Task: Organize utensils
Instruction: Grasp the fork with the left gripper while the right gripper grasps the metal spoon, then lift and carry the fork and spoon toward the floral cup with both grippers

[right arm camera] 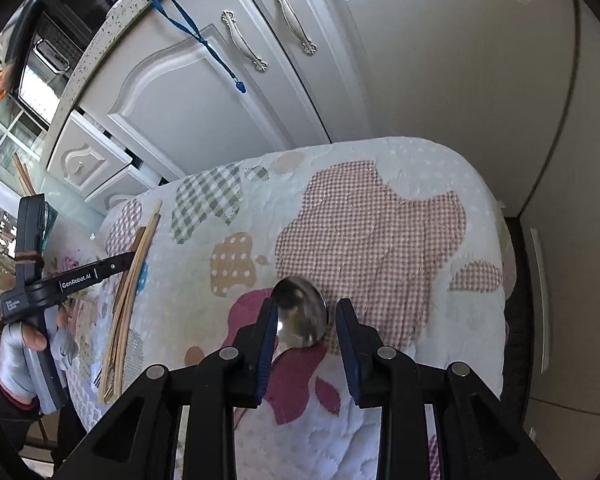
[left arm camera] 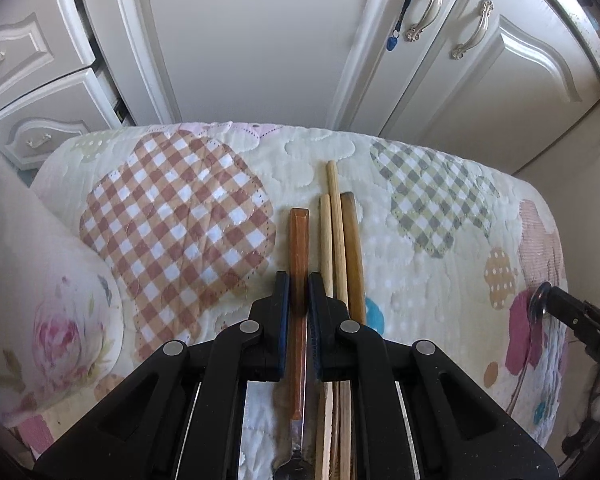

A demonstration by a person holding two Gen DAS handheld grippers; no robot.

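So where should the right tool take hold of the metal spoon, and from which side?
Grip the spoon at the neck just under the bowl, coming straight down from above. The rounded bowl looks slippery and nearly fills the open right tool; the thin handle lies flat on the quilt.

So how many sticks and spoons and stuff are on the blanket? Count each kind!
Reddish-brown handled utensil, between the left tool's fingers: 1
Light wooden sticks: 2
Dark wooden handle: 1
Metal spoon, between the right tool's fingers: 1
Total: 5
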